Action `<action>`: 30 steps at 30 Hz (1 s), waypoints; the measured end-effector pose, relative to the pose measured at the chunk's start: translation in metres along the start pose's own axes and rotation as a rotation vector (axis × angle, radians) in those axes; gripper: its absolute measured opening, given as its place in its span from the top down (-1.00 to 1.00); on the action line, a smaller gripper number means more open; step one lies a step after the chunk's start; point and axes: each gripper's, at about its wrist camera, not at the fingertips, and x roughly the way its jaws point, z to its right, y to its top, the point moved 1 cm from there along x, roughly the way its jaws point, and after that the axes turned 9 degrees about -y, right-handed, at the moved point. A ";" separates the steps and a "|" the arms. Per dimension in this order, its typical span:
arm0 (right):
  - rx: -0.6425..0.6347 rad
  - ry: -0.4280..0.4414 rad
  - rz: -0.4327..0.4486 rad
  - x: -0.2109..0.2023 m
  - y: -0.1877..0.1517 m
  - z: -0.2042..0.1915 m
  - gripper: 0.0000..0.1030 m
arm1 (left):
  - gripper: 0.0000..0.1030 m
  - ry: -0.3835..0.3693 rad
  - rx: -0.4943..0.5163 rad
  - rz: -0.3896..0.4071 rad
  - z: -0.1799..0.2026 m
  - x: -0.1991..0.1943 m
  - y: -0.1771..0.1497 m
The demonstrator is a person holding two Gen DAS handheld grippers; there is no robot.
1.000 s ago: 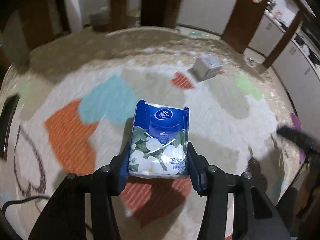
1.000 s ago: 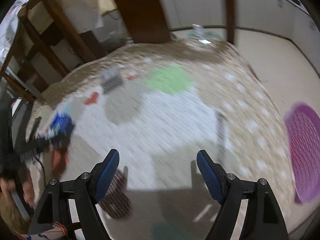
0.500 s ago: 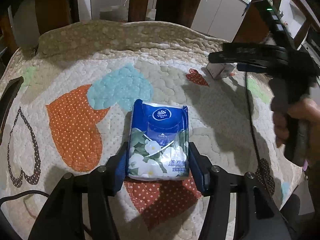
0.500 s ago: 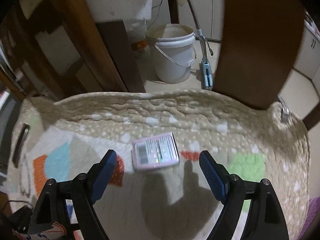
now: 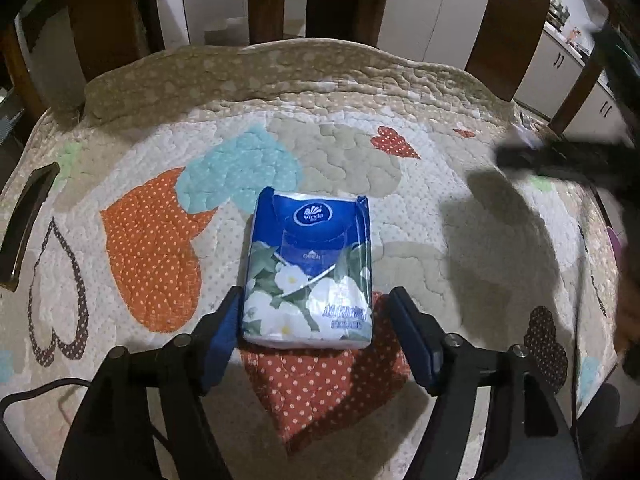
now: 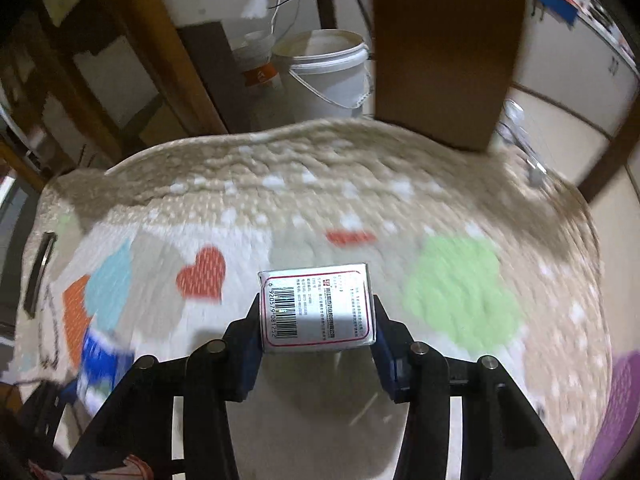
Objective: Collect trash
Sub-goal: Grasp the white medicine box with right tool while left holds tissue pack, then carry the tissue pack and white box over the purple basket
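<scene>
A blue tissue pack [image 5: 310, 272] with white flowers lies flat on the quilted heart-pattern cloth [image 5: 152, 240]. My left gripper [image 5: 314, 316] stands around its near end, jaws apart, left pad touching it and a gap on the right. My right gripper [image 6: 316, 316] is shut on a small white box [image 6: 318, 308] with a barcode and holds it above the cloth. The tissue pack shows blurred in the right wrist view [image 6: 100, 364]. The right gripper appears blurred at the right of the left wrist view [image 5: 560, 160].
A dark phone-like slab [image 5: 26, 216] lies at the cloth's left edge. Wooden chair backs [image 5: 508, 24] stand behind the table. A white bucket [image 6: 328, 72] stands on the floor beyond. A purple mat [image 6: 616, 412] shows at lower right.
My right gripper has closed on the small white box and lifted it off the cloth. My left gripper's jaws have opened off the tissue pack, which has stayed in place.
</scene>
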 end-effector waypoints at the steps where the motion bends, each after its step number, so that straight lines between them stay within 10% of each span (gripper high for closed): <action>1: 0.004 0.003 0.000 -0.006 -0.008 0.004 0.01 | 0.03 0.007 -0.009 0.002 -0.001 -0.003 0.000; 13: 0.097 0.037 0.026 -0.066 -0.117 0.044 0.00 | 0.04 -0.067 -0.037 0.019 0.008 -0.057 -0.010; 30: 0.182 0.065 0.128 -0.125 -0.178 0.058 0.00 | 0.03 -0.041 0.151 0.038 0.092 -0.105 -0.041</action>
